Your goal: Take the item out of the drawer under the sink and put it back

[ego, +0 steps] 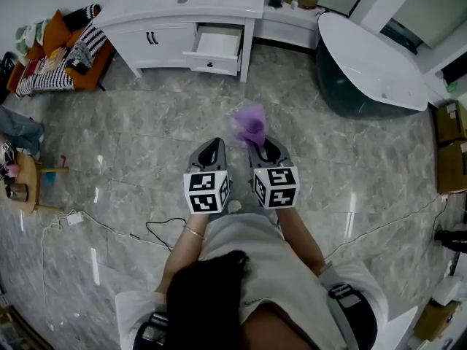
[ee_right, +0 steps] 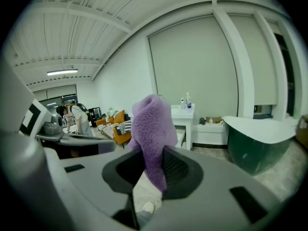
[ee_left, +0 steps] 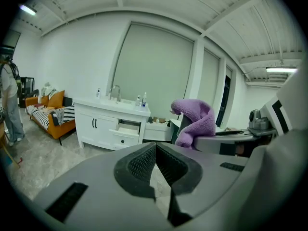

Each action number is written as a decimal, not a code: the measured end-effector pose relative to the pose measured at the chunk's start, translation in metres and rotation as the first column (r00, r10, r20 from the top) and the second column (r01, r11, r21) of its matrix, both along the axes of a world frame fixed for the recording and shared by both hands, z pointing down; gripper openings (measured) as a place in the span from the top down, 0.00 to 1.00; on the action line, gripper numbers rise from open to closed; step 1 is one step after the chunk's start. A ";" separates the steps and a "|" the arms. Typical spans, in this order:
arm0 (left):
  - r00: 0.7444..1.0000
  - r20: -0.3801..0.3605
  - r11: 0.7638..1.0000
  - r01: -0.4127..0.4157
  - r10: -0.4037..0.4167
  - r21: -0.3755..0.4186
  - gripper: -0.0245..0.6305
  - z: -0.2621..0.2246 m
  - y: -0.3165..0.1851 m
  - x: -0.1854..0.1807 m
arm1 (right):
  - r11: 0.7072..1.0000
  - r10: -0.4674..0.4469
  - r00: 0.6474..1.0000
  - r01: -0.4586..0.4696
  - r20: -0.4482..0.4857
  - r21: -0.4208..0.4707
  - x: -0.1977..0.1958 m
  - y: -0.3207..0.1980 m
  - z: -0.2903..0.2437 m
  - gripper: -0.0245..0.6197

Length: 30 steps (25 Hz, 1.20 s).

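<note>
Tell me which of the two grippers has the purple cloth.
The right gripper: its jaws are clamped on the purple cloth, while the left gripper has nothing between its jaws.

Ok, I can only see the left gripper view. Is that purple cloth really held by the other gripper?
Observer: Yes. The right gripper view shows the cloth pinched between the fingers of the right gripper.
Operator: Is there anything else in the drawer?
Observer: In the head view the open drawer looks bare inside. I can only see its white bottom.
</note>
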<state>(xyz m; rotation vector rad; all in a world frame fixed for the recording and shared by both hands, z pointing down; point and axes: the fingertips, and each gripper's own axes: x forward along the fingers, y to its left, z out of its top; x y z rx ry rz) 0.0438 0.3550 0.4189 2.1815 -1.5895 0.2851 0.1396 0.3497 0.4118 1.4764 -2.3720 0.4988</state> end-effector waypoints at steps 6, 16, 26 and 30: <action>1.000 -0.009 1.000 -0.005 0.005 -0.006 0.96 0.005 -0.026 -0.011 | 1.000 -0.003 1.000 0.003 -0.009 -0.010 -0.014 -0.022 0.005 0.81; 0.999 -0.018 0.999 -0.027 0.027 -0.021 0.96 0.009 -0.095 -0.029 | 1.000 0.005 0.999 -0.006 -0.036 -0.026 -0.035 -0.090 0.007 0.81; 0.999 -0.015 0.998 -0.053 0.052 -0.029 0.96 0.008 -0.163 -0.066 | 0.999 0.024 0.999 -0.026 -0.034 -0.042 -0.075 -0.154 0.007 0.81; 0.997 -0.019 0.997 -0.075 0.075 -0.021 0.96 0.005 -0.190 -0.077 | 0.997 0.063 0.997 -0.065 -0.039 -0.043 -0.083 -0.179 0.007 0.81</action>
